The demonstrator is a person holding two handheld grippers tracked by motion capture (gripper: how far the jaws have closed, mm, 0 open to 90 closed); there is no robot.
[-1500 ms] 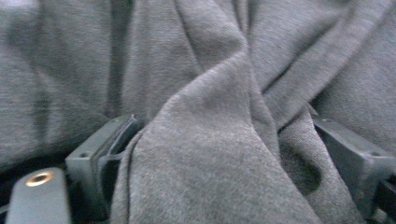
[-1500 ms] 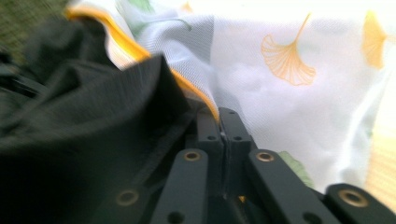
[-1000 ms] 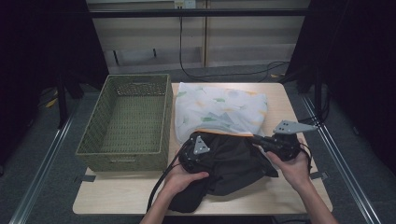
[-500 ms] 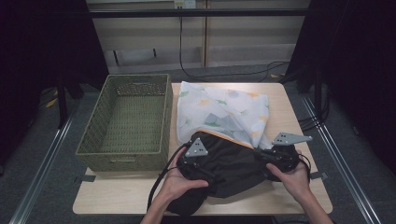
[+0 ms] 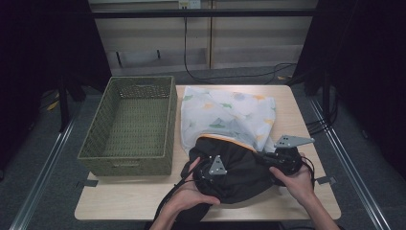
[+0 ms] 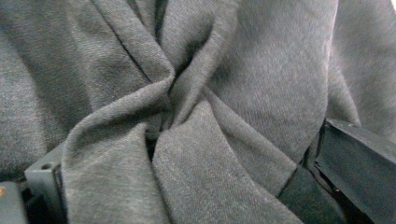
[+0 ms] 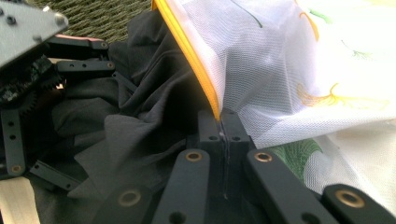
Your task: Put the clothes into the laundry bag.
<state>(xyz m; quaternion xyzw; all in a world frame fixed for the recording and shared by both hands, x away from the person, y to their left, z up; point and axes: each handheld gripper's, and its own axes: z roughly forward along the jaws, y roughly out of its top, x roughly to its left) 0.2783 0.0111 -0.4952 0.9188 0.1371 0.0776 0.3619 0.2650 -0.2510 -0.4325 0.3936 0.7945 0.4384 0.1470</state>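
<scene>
A wooden table (image 5: 143,201) is carrying everything, with a green woven basket (image 5: 127,127) sitting on its left half. Beside the basket, a white mesh laundry bag (image 5: 230,112) printed with small coloured shapes is lying flat across the middle, its orange-edged mouth facing the person. A dark garment (image 5: 239,172) is lying bunched at that mouth, near the front edge, partly tucked under the bag's rim and partly spilling out onto the table.

The right gripper (image 7: 223,122) is pinching the bag's orange rim (image 7: 191,51), its jaws pressed tight together on the thin mesh and lifting the edge above the dark cloth. The left gripper (image 5: 210,170) is pressing into the garment from the left; its jaws have just been opening and are now standing wide apart, with folds of grey-black fabric (image 6: 196,116) bulging between them but not clamped. The person's hands are wrapping around both grippers at the table's front.
</scene>
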